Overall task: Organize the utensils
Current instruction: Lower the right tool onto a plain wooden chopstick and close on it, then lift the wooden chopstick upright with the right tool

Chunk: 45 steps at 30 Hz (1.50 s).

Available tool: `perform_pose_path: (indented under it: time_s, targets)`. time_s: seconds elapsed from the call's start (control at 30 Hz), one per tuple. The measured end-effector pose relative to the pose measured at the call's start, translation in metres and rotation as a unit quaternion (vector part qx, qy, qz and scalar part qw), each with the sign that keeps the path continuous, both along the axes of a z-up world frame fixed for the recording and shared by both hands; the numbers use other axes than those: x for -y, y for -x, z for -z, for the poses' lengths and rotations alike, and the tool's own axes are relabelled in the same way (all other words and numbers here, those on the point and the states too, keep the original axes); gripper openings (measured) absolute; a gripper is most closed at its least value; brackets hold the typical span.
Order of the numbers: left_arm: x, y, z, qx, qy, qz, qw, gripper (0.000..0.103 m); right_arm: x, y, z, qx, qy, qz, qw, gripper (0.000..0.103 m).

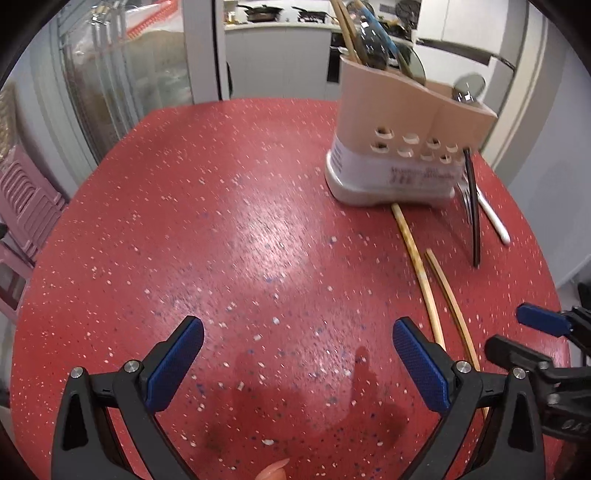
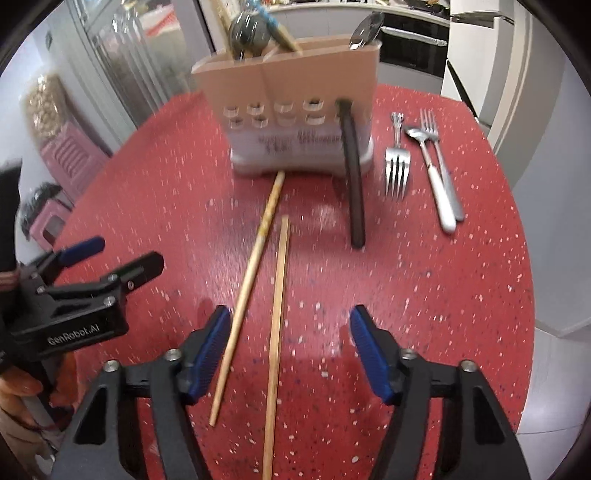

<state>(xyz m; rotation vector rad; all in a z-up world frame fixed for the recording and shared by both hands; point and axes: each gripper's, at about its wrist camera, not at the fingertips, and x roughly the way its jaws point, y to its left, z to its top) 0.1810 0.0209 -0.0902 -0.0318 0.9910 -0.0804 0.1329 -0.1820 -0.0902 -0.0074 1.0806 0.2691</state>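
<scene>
The left tongs [image 1: 297, 363] hang wide open over bare red desk [image 1: 221, 229], holding nothing. The right tongs [image 2: 290, 354] are also spread wide and empty, low over the near ends of two bamboo chopsticks [image 2: 279, 295] that lie side by side, not touching, pointing toward the far edge of the desk. The left chopstick's far tip reaches the foot of the beige utensil holder [image 2: 295, 110], which stands upright near the far edge and already carries a ladle [image 2: 247, 33], chopsticks and a spoon. A dark handled utensil [image 2: 352, 184] leans against the holder's front right corner. Toward the right edge lie two forks [image 2: 397, 162] and a spoon [image 2: 430, 170], close together. Nothing lies between the right tongs and the chopsticks.
</scene>
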Motion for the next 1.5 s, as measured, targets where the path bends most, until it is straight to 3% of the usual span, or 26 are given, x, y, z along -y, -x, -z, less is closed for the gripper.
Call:
perform_pose_path:
  time_s: [0.13, 0.37, 0.53, 0.6, 1.23, 1.5]
  targets:
    - [0.004, -0.003, 0.006, -0.017, 0.008, 0.005, 0.9998, 0.103, -0.004, 0.004, 0.014, -0.021, 0.015, 0.0, 1.0, 0.043]
    - [0.011, -0.013, 0.012, -0.034, 0.008, 0.016, 0.9993, 0.103, -0.013, 0.017, 0.022, -0.014, 0.057, -0.02, 0.998, 0.032]
    - [0.022, -0.017, 0.013, -0.039, 0.009, 0.024, 0.9989, 0.103, -0.01, 0.021, 0.022, -0.01, 0.07, -0.027, 0.997, 0.01]
    - [0.024, -0.017, 0.013, -0.04, 0.008, 0.026, 0.9988, 0.103, -0.007, 0.022, 0.022, -0.01, 0.07, -0.029, 0.997, 0.007]
    - [0.068, -0.036, 0.019, -0.064, 0.0, 0.055, 0.9964, 0.103, 0.036, 0.049, 0.018, -0.03, 0.061, -0.002, 0.998, 0.006]
    - [0.095, -0.055, 0.019, -0.077, -0.025, 0.078, 0.9937, 0.101, 0.048, 0.048, 0.014, -0.051, 0.042, 0.001, 0.998, 0.01]
